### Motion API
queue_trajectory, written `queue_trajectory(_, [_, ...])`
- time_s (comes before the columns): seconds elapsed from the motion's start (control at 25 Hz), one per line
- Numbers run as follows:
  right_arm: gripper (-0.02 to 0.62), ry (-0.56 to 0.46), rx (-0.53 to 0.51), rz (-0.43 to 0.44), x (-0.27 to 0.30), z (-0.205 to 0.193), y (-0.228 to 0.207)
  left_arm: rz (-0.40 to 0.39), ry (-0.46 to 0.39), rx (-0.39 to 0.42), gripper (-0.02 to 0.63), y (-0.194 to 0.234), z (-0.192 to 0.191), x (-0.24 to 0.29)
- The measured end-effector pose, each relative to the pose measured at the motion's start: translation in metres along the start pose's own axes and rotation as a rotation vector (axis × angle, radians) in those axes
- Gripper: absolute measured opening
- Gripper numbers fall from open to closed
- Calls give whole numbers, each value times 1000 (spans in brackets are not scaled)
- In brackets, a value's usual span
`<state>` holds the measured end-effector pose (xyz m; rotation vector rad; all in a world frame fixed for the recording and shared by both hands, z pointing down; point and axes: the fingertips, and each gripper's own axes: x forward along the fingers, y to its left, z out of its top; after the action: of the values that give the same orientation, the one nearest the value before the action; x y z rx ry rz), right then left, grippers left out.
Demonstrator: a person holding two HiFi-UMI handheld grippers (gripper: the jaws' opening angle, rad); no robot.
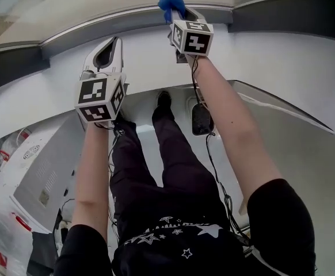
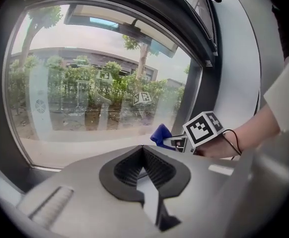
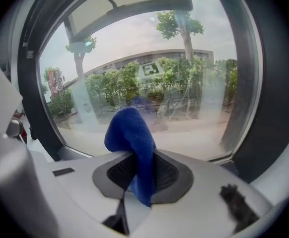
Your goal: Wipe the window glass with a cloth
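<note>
1. Left gripper (image 2: 143,155): jaws together, nothing between them. It is held over the white sill (image 1: 282,68), short of the window and well apart from the cloth. It takes no part in the wipe.

2. Right gripper (image 1: 180,17): jaws clamped on the blue cloth (image 3: 130,133). A folded lobe stands up past the jaw tips and a shorter tail hangs below the pads. This gripper is further forward than the left, at the dark frame (image 1: 282,13).

3. Glass (image 3: 189,103): the cloth sits low on the pane, near its bottom edge. A faint blue reflection shows just behind the lobe, so the cloth is very near; contact cannot be confirmed.

Step in hand, by judgement: cloth presented to the pane, wiping at or near its start.

Next move calls for: press the lobe flat on the glass, then sweep sideways and upward with the clamp kept tight.
</note>
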<state>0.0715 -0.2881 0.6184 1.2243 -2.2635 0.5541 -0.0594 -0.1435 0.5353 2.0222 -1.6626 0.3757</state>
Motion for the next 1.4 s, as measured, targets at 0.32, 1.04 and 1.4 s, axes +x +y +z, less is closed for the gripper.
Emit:
queue_trajectory(0.32, [75,-11,131,-144,-37,-15,-115,-108,33,85,8,-85,13,45])
queue_trajectory(1.04, [75,-32,202,-205,-99,-26,-187,-128,50,96,9,-146,19,29])
queue_trajectory(1.4, [75,-37,206,-94,-153,-13,-100,-56,-22,66,8,-122,41,-70])
